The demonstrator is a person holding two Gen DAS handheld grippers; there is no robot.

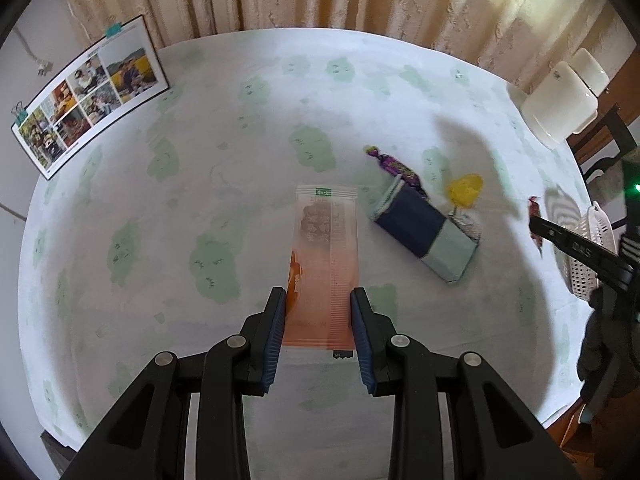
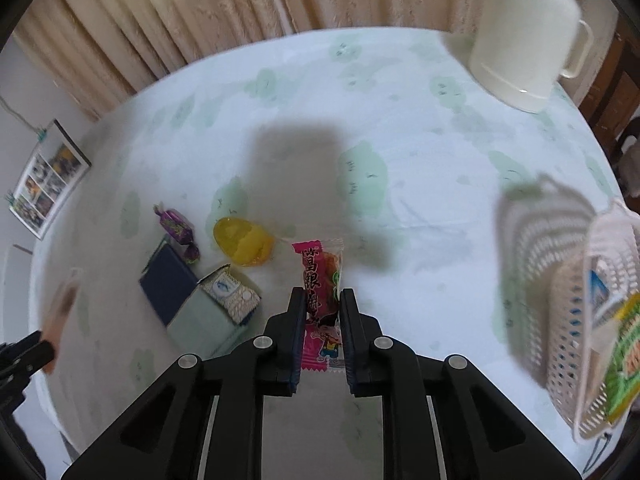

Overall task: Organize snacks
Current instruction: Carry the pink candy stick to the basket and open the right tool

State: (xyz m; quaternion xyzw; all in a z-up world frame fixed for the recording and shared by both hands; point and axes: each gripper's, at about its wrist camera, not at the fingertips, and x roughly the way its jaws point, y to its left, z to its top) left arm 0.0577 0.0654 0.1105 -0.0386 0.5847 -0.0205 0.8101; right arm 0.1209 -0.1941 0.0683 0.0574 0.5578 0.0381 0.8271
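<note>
We see our left gripper (image 1: 319,304) with its fingers (image 1: 276,320) clenched on the near end of a long orange-and-white snack packet (image 1: 326,256), which runs straight out ahead between the fingers above the round surface with the pale green-patterned cloth (image 1: 224,112). Ahead and to the right of these fingers lies a navy-and-grey rectangular box (image 1: 426,232) on the surface. A purple twisted-wrapper candy (image 1: 394,166) lies at the box's far end, and a yellow translucent jelly cup (image 1: 466,190) sits just right of the box.

Our right gripper (image 2: 322,304) has its fingers (image 2: 298,320) grasping a slim pink printed snack sachet (image 2: 322,300), held upright between them with its far end pointing forward. To the left of these fingers we see the same box (image 2: 188,300), candy (image 2: 178,232) and jelly cup (image 2: 244,246) close together on the surface. To the right hangs a white perforated plastic basket (image 2: 576,320), tilted, with a green-printed packet (image 2: 624,364) inside it. Far ahead and right stands a cream jug with a handle (image 2: 528,40). A photo sheet (image 1: 90,94) held by clips leans at the far left edge.
</note>
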